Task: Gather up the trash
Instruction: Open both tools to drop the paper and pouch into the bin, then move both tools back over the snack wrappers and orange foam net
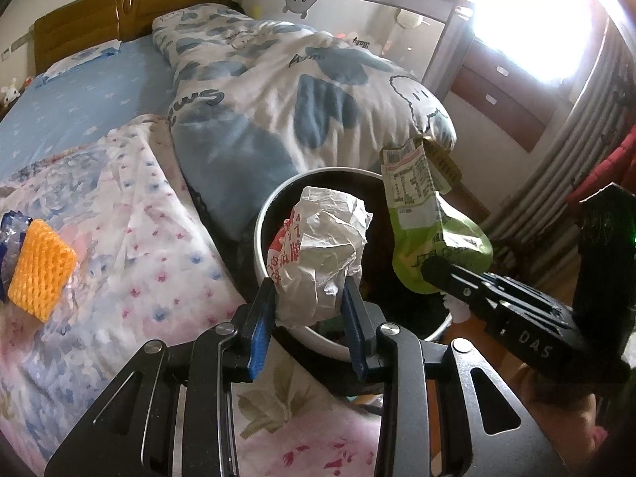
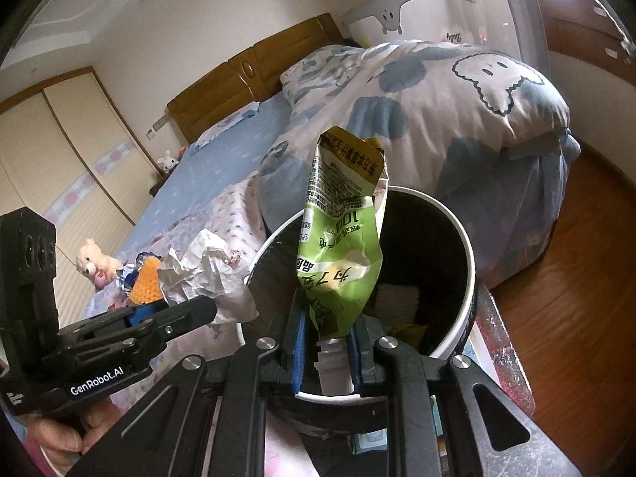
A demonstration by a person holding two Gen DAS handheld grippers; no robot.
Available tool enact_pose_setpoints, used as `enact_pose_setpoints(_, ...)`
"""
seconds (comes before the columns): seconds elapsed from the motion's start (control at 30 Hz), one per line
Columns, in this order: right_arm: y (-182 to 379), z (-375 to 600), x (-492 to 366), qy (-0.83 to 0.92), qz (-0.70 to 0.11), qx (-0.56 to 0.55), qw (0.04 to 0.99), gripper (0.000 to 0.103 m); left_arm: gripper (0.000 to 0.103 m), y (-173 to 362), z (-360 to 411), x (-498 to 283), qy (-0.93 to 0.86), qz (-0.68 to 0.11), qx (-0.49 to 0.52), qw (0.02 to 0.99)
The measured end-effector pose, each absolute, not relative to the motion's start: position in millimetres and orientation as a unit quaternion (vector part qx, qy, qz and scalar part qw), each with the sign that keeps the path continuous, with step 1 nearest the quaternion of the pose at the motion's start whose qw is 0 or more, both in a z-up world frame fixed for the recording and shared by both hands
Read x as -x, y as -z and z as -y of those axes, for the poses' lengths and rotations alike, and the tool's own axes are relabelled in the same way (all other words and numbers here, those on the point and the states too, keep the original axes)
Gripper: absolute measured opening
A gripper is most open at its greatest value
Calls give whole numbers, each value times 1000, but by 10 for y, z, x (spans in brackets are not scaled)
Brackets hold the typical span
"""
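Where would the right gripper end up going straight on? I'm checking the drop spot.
Likely into the bin: the right gripper, shut on the green pouch, points down over its rim toward the dark inside. Depth is unclear.

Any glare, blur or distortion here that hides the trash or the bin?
Left wrist view: window glare blows out the upper right; crumpled paper and bin stay sharp. Right wrist view: evenly lit, green pouch legible; fisheye bends both.

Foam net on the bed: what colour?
Orange foam net, clearest in the left wrist view.
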State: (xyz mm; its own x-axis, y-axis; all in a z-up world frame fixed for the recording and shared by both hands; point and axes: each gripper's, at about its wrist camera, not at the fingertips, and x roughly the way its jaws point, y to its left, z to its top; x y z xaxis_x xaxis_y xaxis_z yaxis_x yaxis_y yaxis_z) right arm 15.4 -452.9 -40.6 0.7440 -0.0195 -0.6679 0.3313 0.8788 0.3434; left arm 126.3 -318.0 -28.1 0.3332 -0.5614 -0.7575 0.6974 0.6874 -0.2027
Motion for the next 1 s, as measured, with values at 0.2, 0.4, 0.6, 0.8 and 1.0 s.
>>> enact_pose_setpoints(0.2,447,4583,-199,97,-353,-228,902,17,31,295,3229,-1276,390,-429,-82,810)
enact_pose_setpoints(0.4,451,4638,-215,101,-357,-229,900,18,36,334,3299,-1294,387,-439,-87,806)
enact_pose_setpoints(0.6,468,4690,-219,110,-358,-234,897,43,56,360,3234,-1288,382,-443,-81,807)
enact_pose_setpoints(0.8,460,4688,-134,123,-349,-244,896,56,62,404,3046,-1247,373,-446,-72,811)
enact_pose_setpoints(1.0,386,4522,-88,122,-334,-245,902,73,64,492,2654,-1191,347,-451,-54,821)
